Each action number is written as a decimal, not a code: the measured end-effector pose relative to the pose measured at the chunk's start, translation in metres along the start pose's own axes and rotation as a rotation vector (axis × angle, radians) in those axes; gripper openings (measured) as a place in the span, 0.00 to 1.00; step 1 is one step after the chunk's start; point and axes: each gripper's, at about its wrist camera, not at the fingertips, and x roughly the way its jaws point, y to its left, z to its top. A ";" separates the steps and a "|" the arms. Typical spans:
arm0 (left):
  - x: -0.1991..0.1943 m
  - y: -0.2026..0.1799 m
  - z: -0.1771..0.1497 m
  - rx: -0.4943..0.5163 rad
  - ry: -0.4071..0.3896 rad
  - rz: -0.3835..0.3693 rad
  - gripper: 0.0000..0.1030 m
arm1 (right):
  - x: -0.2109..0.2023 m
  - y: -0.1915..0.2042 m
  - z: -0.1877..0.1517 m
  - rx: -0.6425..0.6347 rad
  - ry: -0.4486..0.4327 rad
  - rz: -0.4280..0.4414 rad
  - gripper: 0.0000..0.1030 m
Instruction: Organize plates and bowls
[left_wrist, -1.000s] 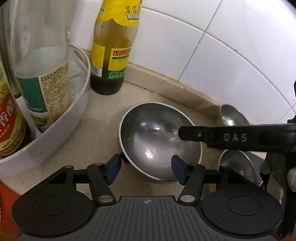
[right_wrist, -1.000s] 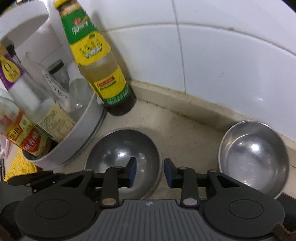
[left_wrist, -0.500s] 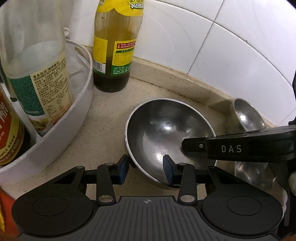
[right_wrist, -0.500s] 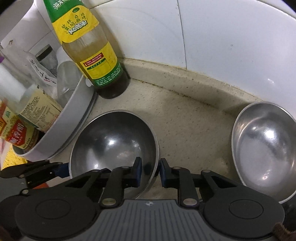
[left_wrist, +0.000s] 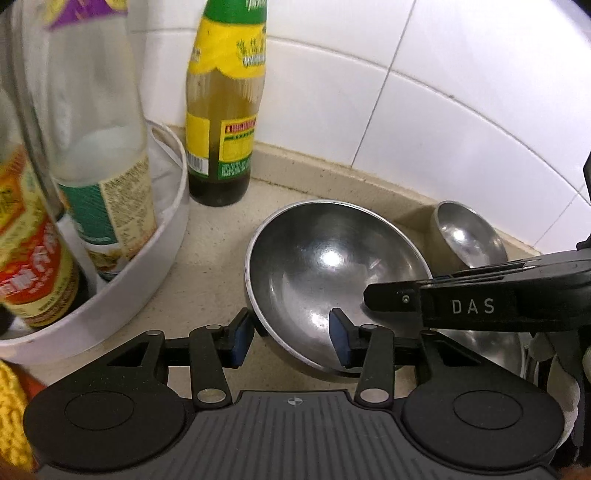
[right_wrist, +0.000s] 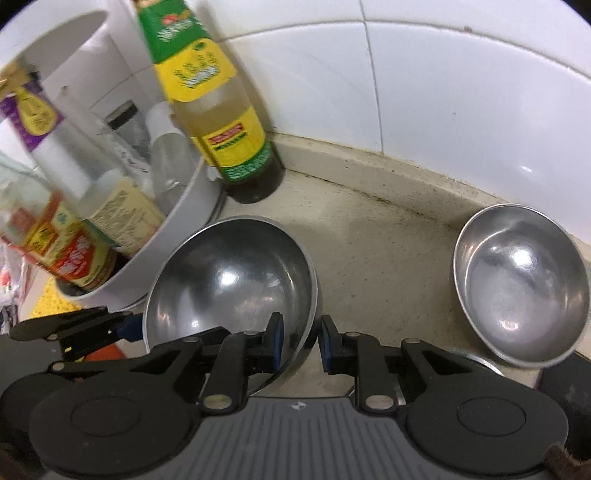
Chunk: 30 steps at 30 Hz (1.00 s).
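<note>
Steel bowl (right_wrist: 236, 280) rim between R gripper (right_wrist: 300, 341) pads – seemingly pinched, L gripper (left_wrist: 288, 341) jaws spread.

Large steel bowl (right_wrist: 236, 280): shiny, empty, sitting tilted with its opening facing up and toward the wall, lying on the speckled desk (right_wrist: 376, 251) just beside the white round tray.
Its rim: sitting between the pads of both claws, left side and right side.
Small steel bowl (right_wrist: 517, 284): empty, leaning tilted near the tiled wall, lying well apart from the large one.
Third steel bowl (left_wrist: 484, 343): showing only partly, mostly hidden.
</note>
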 end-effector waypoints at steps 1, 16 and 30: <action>-0.007 -0.001 -0.002 0.005 -0.010 0.000 0.51 | -0.005 0.003 -0.002 -0.003 -0.005 0.002 0.19; -0.119 -0.005 -0.050 0.079 -0.150 -0.105 0.57 | -0.101 0.070 -0.060 -0.031 -0.105 -0.060 0.19; -0.180 0.020 -0.127 0.155 -0.096 -0.186 0.58 | -0.135 0.138 -0.154 0.047 -0.083 -0.096 0.19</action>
